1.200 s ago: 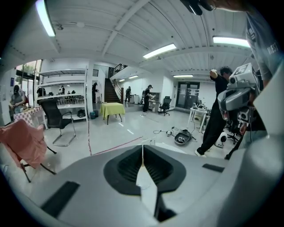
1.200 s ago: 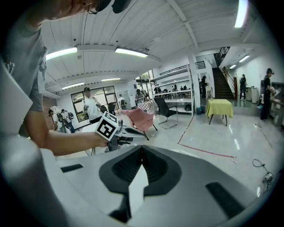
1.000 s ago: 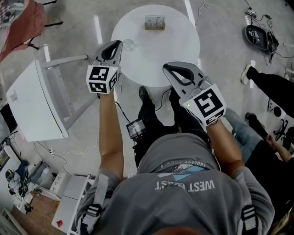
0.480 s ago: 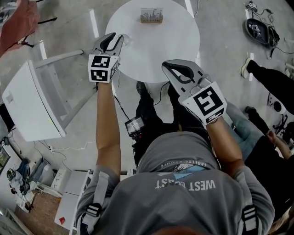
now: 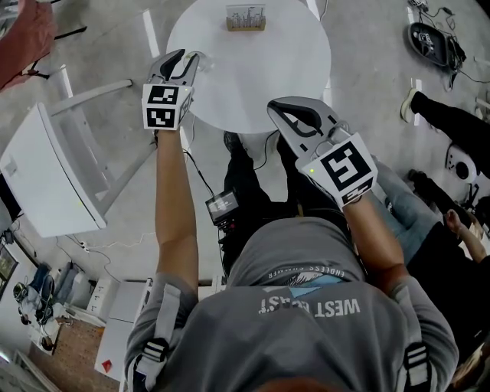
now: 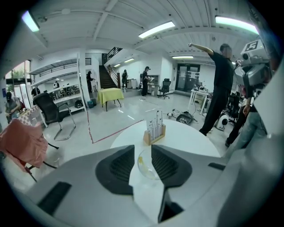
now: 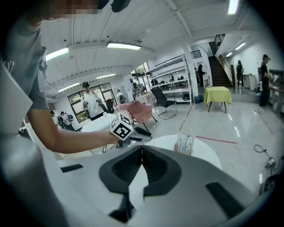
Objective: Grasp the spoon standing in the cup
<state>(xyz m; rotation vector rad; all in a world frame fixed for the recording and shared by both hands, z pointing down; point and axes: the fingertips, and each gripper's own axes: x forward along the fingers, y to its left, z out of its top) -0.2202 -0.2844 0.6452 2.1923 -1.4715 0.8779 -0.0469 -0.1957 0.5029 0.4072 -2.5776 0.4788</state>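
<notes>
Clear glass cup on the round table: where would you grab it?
Grip the clear glass cup across its round sides, from the white round table's left edge: it stands upright; the left gripper, jaws just opening, has it in their gap.

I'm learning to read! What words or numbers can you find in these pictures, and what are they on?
"WEST COAST": upside down on the person's grey shirt.
Smaller print above it on the shirt: too blurred to read.
Card in the wooden holder on the table: too small to read.
Marker cubes: square patterns only, no words.
</notes>
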